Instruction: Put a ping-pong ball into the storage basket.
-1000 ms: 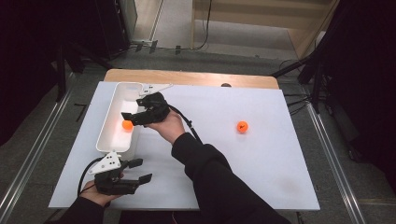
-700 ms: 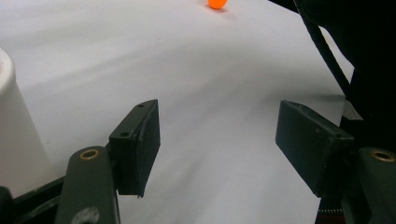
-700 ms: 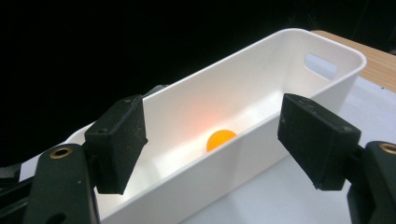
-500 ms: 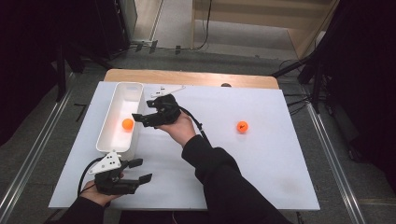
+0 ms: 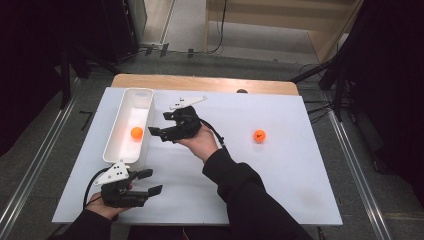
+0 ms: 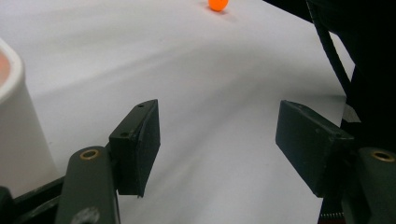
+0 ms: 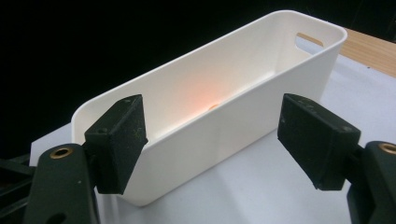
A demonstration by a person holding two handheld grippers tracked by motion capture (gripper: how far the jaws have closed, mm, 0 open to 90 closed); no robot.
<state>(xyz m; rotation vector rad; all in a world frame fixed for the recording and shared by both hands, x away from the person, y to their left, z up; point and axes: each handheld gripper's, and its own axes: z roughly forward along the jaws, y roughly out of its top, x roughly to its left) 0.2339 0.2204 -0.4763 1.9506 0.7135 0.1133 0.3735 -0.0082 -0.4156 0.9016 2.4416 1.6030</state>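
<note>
A long white bin (image 5: 122, 150) (image 7: 243, 107) stands at the table's left, with one orange ball (image 5: 136, 133) lying inside it. A second orange ball (image 5: 259, 135) (image 6: 217, 4) rests on the white table to the right. My right gripper (image 5: 156, 133) (image 7: 210, 140) hangs open just right of the bin, jaws pointing at its side wall, nothing between them. My left gripper (image 5: 150, 181) (image 6: 217, 144) sits low near the table's front left corner, open and empty, close to the bin's near end (image 6: 14, 121).
The white table sheet (image 5: 280, 190) ends in a wooden strip (image 5: 200, 82) at the back. A person's dark sleeve (image 5: 250, 200) crosses the front middle. Metal floor rails (image 5: 30, 170) run along both sides of the table.
The right gripper has drawn back from above the bin toward the right and now hangs beside its wall. The ball stays in the bin. The left gripper has not moved.
</note>
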